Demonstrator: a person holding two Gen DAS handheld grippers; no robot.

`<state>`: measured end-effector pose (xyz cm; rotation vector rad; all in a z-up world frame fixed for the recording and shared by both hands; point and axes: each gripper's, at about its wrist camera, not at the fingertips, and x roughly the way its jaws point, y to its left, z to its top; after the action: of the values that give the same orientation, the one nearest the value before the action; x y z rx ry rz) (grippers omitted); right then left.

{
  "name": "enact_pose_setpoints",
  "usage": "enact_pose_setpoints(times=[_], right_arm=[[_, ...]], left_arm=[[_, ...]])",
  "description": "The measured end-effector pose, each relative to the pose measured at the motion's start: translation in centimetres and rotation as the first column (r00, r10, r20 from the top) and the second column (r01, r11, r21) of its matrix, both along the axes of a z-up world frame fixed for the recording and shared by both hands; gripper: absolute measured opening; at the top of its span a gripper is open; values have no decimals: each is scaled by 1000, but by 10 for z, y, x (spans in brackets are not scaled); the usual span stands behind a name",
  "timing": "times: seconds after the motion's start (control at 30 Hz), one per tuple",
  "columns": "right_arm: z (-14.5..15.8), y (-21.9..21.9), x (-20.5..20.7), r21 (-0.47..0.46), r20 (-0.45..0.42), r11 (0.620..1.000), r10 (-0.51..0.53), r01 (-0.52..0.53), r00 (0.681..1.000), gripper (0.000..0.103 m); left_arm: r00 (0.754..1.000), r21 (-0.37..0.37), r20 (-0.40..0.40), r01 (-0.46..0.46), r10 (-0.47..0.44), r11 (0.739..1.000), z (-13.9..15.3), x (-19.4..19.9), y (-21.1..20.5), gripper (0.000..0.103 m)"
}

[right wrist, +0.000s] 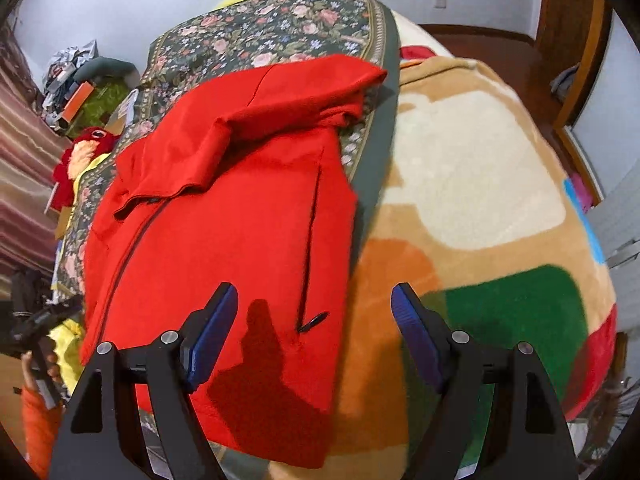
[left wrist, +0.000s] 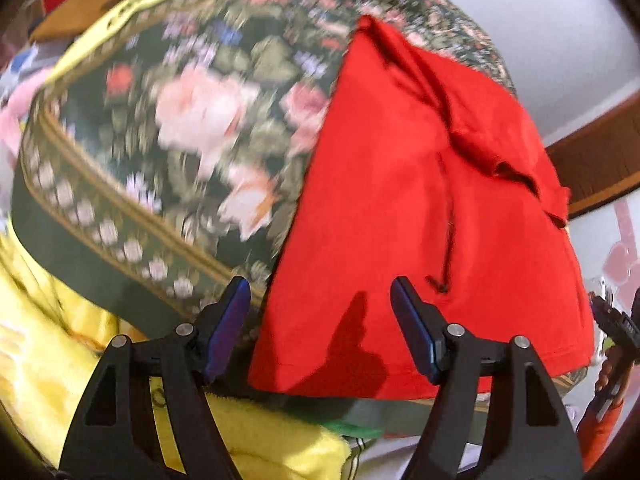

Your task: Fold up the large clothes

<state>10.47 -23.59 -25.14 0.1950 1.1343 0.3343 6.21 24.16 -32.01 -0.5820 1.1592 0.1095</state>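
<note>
Red jacket [right wrist: 224, 216] lies flat on floral cover [right wrist: 256, 28] w/ sleeve folded in, so left tongs [left wrist: 320, 328] & right tongs [right wrist: 314, 332], both wide open & empty, hover at its hem, prob. for next fold.

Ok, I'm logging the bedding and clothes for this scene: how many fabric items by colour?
Red: 1, the red jacket
Floral dark green: 1, the floral cover
Tan with colour patches: 1, the plush blanket
Yellow: 1, the yellow cloth
Total: 4
</note>
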Motion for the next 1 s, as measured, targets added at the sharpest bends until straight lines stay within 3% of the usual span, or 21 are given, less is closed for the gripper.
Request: enact_pose_setpoints(times=[0.2, 0.23, 0.3, 0.43, 0.5, 0.57, 0.6, 0.73, 1.0], right_arm=[[-19, -1, 4, 38, -32, 999, -36, 37, 999, 76], [-21, -2, 5, 60, -33, 997, -39, 41, 999, 76], [-23, -2, 6, 85, -38, 995, -49, 52, 998, 76], [-19, 1, 6, 115, -18, 993, -25, 27, 1000, 51], [-17, 4, 6, 102, -6, 995, -18, 19, 1000, 45], [-16, 5, 6, 84, 11, 996, -12, 11, 1000, 32], [-15, 5, 6, 77, 16, 997, -15, 14, 1000, 28], [-5, 3, 6, 91, 51, 996, -28, 24, 998, 14], [20, 12, 9, 71, 132, 997, -3, -7, 991, 13]], left_arm=[[999, -4, -15, -33, 33, 999, -17, 0, -9, 72], [1000, -42, -6, -8, 7, 999, -17, 1, -14, 72], [1000, -102, 4, 21, -21, 995, -18, 5, -21, 62], [998, -10, -13, 55, -55, 998, -16, 14, -39, 47], [998, 9, -10, 61, -61, 998, -13, 16, -41, 35], [998, 18, 6, 69, -69, 997, -8, 17, -42, 14], [997, 19, 15, 70, -70, 997, -4, 19, -41, 10], [993, 56, 78, 84, -88, 995, 23, 24, -44, 6], [955, 92, 263, 114, -135, 989, 92, 43, -52, 5]])
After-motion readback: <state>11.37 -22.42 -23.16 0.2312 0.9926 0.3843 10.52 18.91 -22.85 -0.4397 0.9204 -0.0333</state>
